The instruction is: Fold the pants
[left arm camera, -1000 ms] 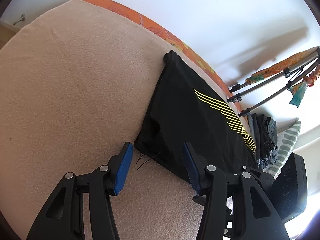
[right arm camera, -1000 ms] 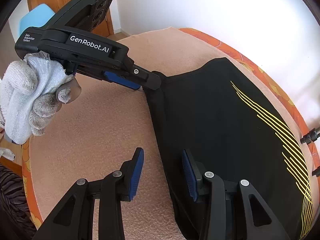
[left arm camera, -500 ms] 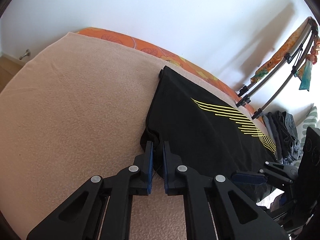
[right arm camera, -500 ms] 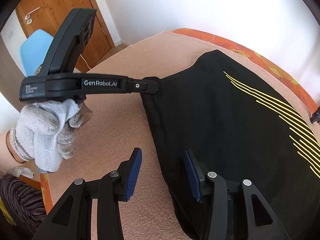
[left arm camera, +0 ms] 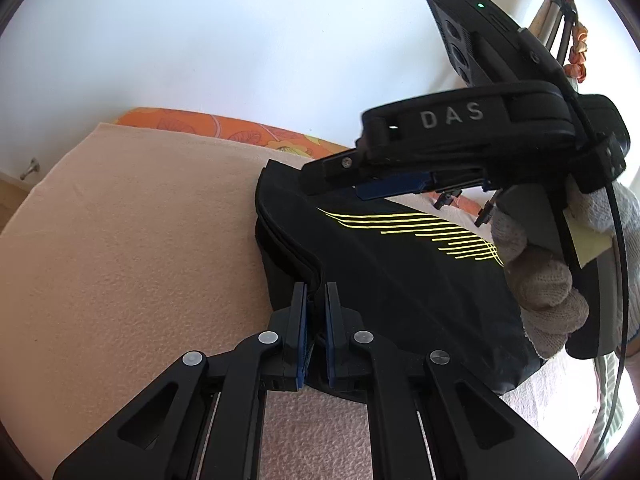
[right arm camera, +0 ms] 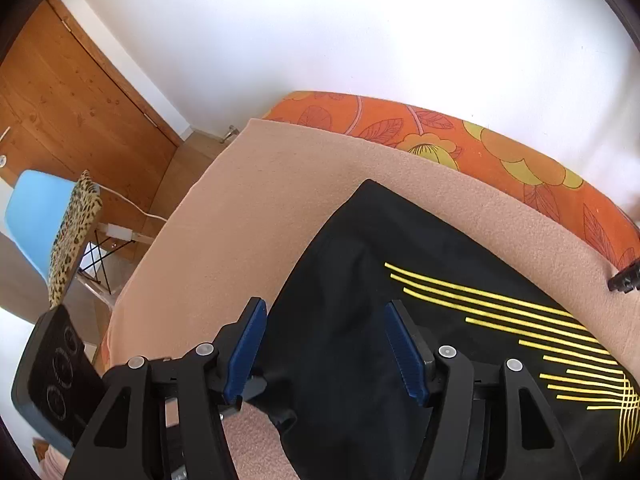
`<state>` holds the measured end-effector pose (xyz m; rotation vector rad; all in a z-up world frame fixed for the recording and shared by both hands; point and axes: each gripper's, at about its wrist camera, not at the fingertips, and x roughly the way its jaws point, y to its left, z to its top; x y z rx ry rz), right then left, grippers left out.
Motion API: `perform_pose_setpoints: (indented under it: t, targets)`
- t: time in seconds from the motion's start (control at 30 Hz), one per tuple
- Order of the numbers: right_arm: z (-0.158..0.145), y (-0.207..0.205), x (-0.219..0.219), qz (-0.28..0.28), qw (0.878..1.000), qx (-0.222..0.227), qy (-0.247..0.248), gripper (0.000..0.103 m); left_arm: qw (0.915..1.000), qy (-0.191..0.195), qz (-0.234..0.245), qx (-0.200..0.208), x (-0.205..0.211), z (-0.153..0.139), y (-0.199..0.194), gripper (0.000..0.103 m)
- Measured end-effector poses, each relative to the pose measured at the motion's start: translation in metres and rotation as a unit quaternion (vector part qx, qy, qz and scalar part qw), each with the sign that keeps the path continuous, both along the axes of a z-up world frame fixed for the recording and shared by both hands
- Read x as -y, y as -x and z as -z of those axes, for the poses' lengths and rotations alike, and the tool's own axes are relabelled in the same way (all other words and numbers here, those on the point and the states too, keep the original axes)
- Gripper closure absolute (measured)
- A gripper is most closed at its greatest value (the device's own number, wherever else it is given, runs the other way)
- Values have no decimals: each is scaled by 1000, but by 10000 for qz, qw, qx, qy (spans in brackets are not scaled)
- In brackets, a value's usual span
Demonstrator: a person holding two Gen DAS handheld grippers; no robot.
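Observation:
Black pants (left arm camera: 384, 276) with yellow stripes lie on a beige blanket (left arm camera: 132, 240); they also show in the right wrist view (right arm camera: 360, 280). My left gripper (left arm camera: 315, 300) is shut on the near edge of the pants and lifts it, so a fold of cloth hangs beneath. My right gripper (right arm camera: 324, 344) is open above the black cloth, with the jaws wide apart and nothing between them. In the left wrist view the right gripper (left arm camera: 396, 188) hovers over the far part of the pants, held by a white-gloved hand (left arm camera: 552, 280).
The blanket covers a bed with an orange flowered sheet (right arm camera: 500, 148) along the white wall. A wooden door (right arm camera: 68, 108), a blue chair (right arm camera: 32, 216) with a leopard-print cloth (right arm camera: 70, 236) and a white cable stand at left.
My left gripper closed on the pants edge and raised it. My right gripper moved up and across over the pants, still open.

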<state>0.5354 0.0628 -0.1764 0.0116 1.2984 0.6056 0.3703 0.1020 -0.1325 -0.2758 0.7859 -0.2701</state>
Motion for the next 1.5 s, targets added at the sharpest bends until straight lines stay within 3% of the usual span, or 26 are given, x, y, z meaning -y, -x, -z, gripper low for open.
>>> perform_pose_setpoints:
  t: [0.17, 0.37, 0.47, 0.53, 0.67, 0.77, 1.0, 1.2, 1.27, 1.37, 1.4, 1.43, 1.5]
  targets:
    - [16, -14, -44, -355, 9983, -163, 426, 39, 9999, 100, 68, 29, -1, 3, 0, 97]
    - [46, -11, -77, -670, 9872, -340, 1404, 42, 9999, 92, 120, 15, 1, 8, -3, 97]
    - [54, -7, -82, -825, 9808, -186, 1758, 53, 9999, -58, 112, 32, 3, 8, -2, 97]
    - [54, -8, -80, -766, 9796, -104, 1854, 69, 9999, -164, 13, 43, 2, 7, -2, 97]
    - [51, -14, -60, -435, 9870, -270, 1522, 91, 9987, -485, -118, 47, 7, 4, 4, 85]
    - [52, -19, -44, -242, 9913, -407, 1225, 97, 9966, -788, -212, 103, 14, 2, 7, 61]
    - [48, -20, -26, -53, 9952, -447, 871, 99, 9948, -854, -541, -153, 10, 8, -9, 55]
    - [37, -18, -11, 55, 9976, -425, 551, 100, 9951, -404, -587, -689, -10, 31, -18, 47]
    - [33, -18, -15, 82, 9980, -404, 475, 100, 9959, -252, -546, -671, -11, 31, -20, 47]
    - [25, -18, -8, 175, 9985, -378, 347, 100, 9963, 253, -425, -708, -12, 32, -22, 51]
    - [24, -18, -6, 189, 9986, -373, 309, 100, 9960, 384, -429, -682, -13, 32, -22, 76]
    - [22, -18, -4, 199, 9987, -356, 294, 101, 9957, 429, -470, -678, -15, 32, -22, 88]
    - [21, -19, -3, 220, 9988, -332, 272, 101, 9955, 548, -523, -566, -16, 30, -20, 95]
